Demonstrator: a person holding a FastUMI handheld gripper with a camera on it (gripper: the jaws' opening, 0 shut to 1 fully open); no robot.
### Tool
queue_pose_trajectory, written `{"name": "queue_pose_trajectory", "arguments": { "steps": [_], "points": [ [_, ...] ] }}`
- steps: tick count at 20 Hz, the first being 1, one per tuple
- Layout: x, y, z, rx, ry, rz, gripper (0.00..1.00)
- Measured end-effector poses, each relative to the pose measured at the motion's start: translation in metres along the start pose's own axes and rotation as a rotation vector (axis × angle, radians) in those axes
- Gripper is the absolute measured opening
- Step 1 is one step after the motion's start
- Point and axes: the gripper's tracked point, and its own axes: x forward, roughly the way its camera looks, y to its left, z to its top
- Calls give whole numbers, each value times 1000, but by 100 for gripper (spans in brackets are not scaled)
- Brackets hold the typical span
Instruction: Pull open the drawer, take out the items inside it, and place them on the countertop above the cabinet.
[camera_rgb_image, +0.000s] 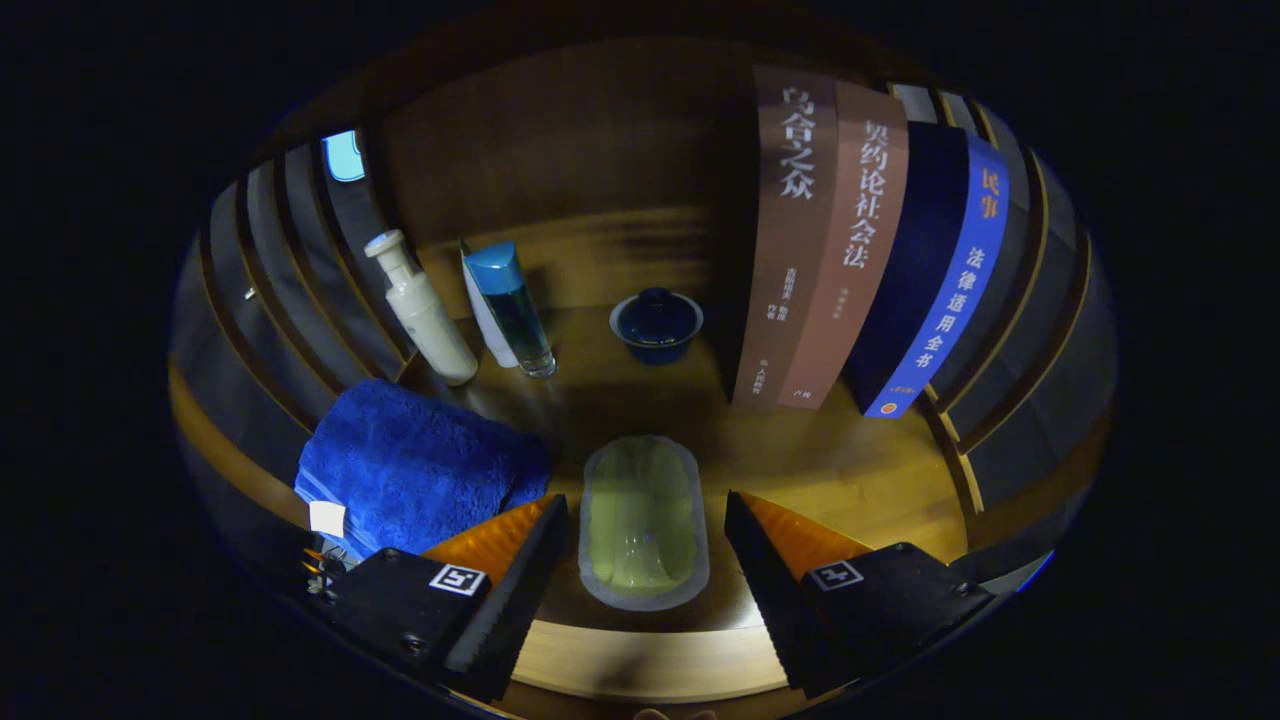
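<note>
The soap dish (643, 523), a pale oval tray, lies on the wooden countertop (850, 480) between my fingers and touches neither of them. I judge it to be one of the drawer's items, already set down up here.

In the gripper view, the gripper (645, 580) hangs over the near edge of the countertop with its jaws spread wide and released, holding nothing; a clear gap shows on each side of the dish. To the left of my fingers sits a folded blue towel (415, 470), close to the left finger. Beyond the dish stand a white pump bottle (425, 315), a clear bottle with a blue cap (515, 305), a small dark lidded bowl (656, 325) and a row of upright books (870, 250).

My worry is the dish itself: it sits near the front edge, so if I pull back carelessly, a finger could catch its rim and drag it off. Drifting left, I could snag the towel. I cannot tell from here whether anything remains in the drawer.
</note>
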Motion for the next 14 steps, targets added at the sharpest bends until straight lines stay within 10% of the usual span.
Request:
{"name": "queue_pose_trajectory", "arguments": {
  "steps": [14],
  "points": [
    [-205,14,-31,-43,-621,2,100]
  ]
}}
